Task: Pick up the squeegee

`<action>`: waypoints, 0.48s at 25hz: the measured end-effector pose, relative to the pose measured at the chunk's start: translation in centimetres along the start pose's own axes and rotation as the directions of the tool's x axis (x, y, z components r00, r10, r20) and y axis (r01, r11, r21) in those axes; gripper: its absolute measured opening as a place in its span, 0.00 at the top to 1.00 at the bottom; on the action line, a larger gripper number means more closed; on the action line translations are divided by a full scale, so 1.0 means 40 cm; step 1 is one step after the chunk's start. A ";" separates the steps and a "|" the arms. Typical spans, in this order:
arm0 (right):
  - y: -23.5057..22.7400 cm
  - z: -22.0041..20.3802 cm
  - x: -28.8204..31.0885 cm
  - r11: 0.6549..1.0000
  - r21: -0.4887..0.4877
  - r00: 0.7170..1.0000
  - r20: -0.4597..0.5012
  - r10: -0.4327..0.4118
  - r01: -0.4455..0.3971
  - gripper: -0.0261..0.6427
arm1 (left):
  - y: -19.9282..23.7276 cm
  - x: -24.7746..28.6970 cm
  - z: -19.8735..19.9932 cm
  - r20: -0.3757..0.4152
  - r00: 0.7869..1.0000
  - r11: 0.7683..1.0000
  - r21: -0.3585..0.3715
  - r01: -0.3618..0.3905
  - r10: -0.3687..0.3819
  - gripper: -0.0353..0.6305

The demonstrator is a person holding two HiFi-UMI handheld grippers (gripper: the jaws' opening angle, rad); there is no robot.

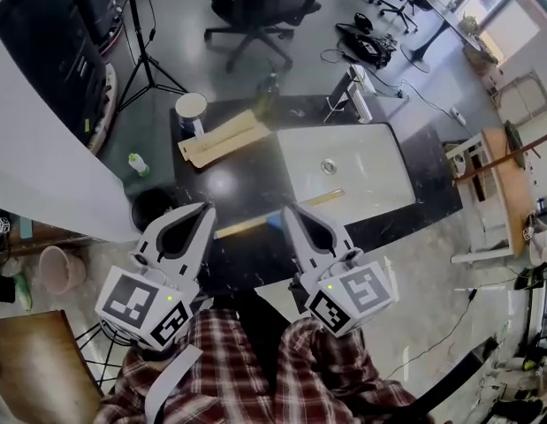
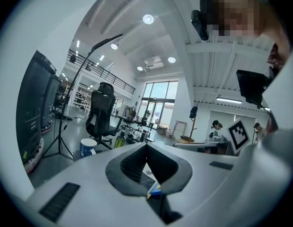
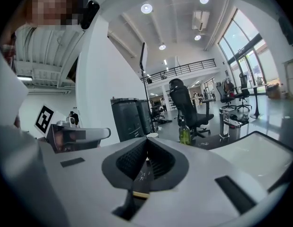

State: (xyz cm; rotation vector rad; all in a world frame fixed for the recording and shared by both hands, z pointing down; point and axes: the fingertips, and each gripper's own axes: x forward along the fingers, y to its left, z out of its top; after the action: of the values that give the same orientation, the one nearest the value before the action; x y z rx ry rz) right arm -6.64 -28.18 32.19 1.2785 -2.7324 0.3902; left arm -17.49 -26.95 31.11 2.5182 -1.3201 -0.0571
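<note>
I report the squeegee [image 1: 243, 228], on the dark surface [image 1: 227, 184] along the sink's [image 1: 370, 177] near edge, is partly covered by the right gripper [image 1: 288, 208]. Past the left gripper [image 2: 146, 144] and its jaws only a blue-and-yellow sliver shows, too small to make out its shape.

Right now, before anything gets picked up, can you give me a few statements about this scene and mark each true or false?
1. Both the left claw and the right claw are shut and hold nothing. True.
2. The squeegee is gripped in the right claw. False: it lies on the dark counter, along the near edge of the sink, beyond both claws.
3. A black office chair stands on the floor beyond the counter. True.
4. The sink is piled with dishes. False: the white basin shows only its drain.
</note>
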 end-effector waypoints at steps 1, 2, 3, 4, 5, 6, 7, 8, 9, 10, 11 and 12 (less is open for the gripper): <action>-0.007 0.001 -0.002 1.000 -0.001 1.000 -0.003 -0.006 0.006 0.94 | 0.000 0.006 0.003 0.002 1.000 1.000 -0.003 0.002 -0.002 0.93; -0.014 0.002 -0.005 1.000 0.000 1.000 -0.009 -0.009 0.009 0.94 | -0.002 0.011 0.005 0.003 1.000 1.000 -0.004 0.003 -0.003 0.93; -0.019 0.002 -0.009 1.000 0.002 1.000 -0.014 -0.009 0.009 0.94 | -0.007 0.014 0.007 0.002 1.000 1.000 -0.004 0.006 -0.006 0.93; -0.024 0.004 -0.012 1.000 0.005 1.000 -0.019 -0.006 0.007 0.94 | -0.015 0.018 0.010 0.002 1.000 1.000 -0.002 0.010 -0.010 0.93; -0.029 0.008 -0.015 1.000 0.007 1.000 -0.022 -0.004 0.004 0.94 | -0.022 0.022 0.014 0.004 1.000 1.000 0.002 0.015 -0.015 0.93; -0.033 0.013 -0.017 1.000 0.007 1.000 -0.021 -0.002 0.002 0.94 | -0.028 0.026 0.019 0.008 1.000 1.000 0.006 0.020 -0.020 0.93; -0.037 0.019 -0.019 1.000 0.006 1.000 -0.019 0.000 0.000 0.94 | -0.032 0.031 0.024 0.012 1.000 1.000 0.008 0.024 -0.024 0.93; -0.040 0.024 -0.020 1.000 0.005 1.000 -0.016 0.000 0.000 0.94 | -0.036 0.037 0.028 0.017 0.999 1.000 0.010 0.027 -0.027 0.93; -0.044 0.028 -0.022 1.000 0.004 1.000 -0.015 0.001 -0.001 0.94 | -0.040 0.042 0.031 0.020 0.999 0.999 0.011 0.030 -0.030 0.93; -0.047 0.032 -0.024 1.000 0.003 1.000 -0.015 0.002 -0.002 0.94 | -0.045 0.047 0.034 0.022 0.999 0.999 0.012 0.035 -0.035 0.93; -0.050 0.034 -0.026 1.000 0.003 1.000 -0.016 0.004 -0.004 0.94 | -0.051 0.051 0.036 0.023 0.999 0.999 0.014 0.040 -0.040 0.93; -0.053 0.037 -0.028 1.000 0.003 1.000 -0.016 0.008 -0.008 0.94 | -0.057 0.055 0.038 0.024 0.999 0.999 0.016 0.045 -0.045 0.93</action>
State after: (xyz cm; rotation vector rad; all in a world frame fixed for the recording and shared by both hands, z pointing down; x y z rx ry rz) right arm -4.28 -29.06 30.94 1.2604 -2.7251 0.4032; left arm -14.65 -27.89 29.24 2.5684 -1.2778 -0.0873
